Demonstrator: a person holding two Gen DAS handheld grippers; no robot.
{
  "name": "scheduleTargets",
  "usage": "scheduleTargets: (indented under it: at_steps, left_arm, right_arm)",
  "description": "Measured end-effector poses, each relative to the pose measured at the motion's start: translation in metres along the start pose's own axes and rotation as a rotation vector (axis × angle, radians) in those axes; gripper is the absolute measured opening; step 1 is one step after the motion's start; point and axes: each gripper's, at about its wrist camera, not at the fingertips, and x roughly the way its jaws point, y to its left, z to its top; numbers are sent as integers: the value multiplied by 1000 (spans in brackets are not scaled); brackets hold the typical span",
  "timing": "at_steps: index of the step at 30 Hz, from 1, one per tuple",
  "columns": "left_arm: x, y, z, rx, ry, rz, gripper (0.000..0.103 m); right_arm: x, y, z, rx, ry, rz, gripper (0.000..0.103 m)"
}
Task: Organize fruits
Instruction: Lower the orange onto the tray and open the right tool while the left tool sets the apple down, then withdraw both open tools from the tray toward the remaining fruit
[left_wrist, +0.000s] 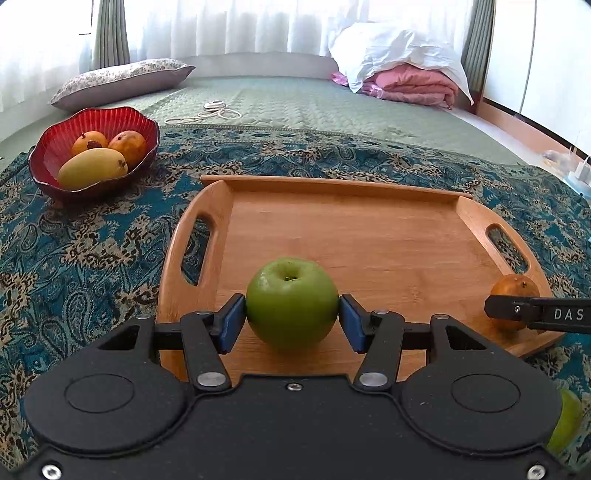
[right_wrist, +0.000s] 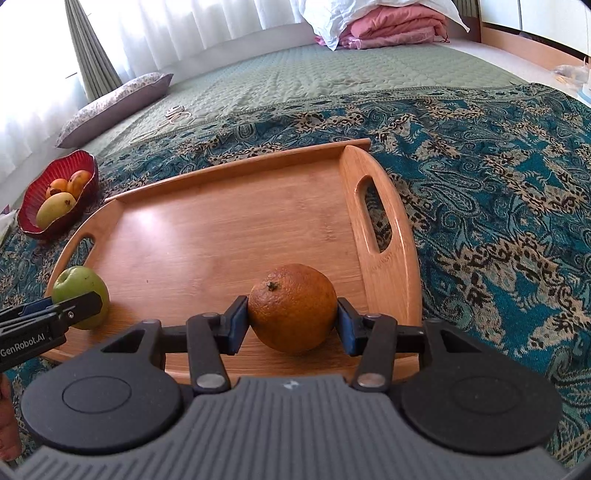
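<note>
A wooden tray (left_wrist: 351, 229) lies on a patterned blue cloth. My left gripper (left_wrist: 291, 317) is shut on a green apple (left_wrist: 291, 302) that rests on the tray's near left part; the apple also shows in the right wrist view (right_wrist: 79, 286). My right gripper (right_wrist: 292, 321) is shut on an orange (right_wrist: 293, 306) at the tray's (right_wrist: 221, 229) near right part; the orange also shows in the left wrist view (left_wrist: 515, 290). A red bowl (left_wrist: 55, 147) holding mangoes stands far left, also in the right wrist view (right_wrist: 33, 195).
Another green fruit (left_wrist: 567, 424) peeks out at the lower right behind my left gripper. A pillow (left_wrist: 122, 81), a coiled cable (left_wrist: 214, 110) and folded pink bedding (left_wrist: 413, 85) lie on the bed beyond the cloth.
</note>
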Motion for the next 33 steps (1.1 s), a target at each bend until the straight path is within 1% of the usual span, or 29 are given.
scheduleTargets:
  at_steps: [5,9,12,14,15,18,22,27,28,33]
  left_arm:
    - [-2,-1,-2,11,-9,2,53]
    - [-3,-1,-3,0,-11,2,53]
    - [-3,0,-3,-3,-12,2,53]
    - [-3,0,-3,-3,-11,3,54]
    - [-4,0,-3,-3,-12,4,54]
    - [-5,-2,-4,12,-21,15,54]
    - [-11,-3,-5,26,-38,10,67]
    - [-20,-1,-9,15,-52,2,75]
    - [-23,-1,-10,13,-58,-1,79]
    - [-44,2,-20,13,-102,-18,86]
  right_arm:
    - [0,0,1,1,1,2,55]
    - [-1,1,0,-1,-4,-5,56]
    - [-3,2,0,-7,-13,-13,61]
    - [-4,1,-1,-5,-15,-9,61]
    - [-4,0,-1,-3,-14,-7,65]
    - [-7,-2,-2,-1,-16,-7,70]
    - [-12,-4,-4,-2,-22,1,74]
    - [-21,-2,-9,-29,-39,9,80]
    - [-23,-1,-10,-39,-45,10,81]
    - [-38,4,-21,-76,-81,25,86]
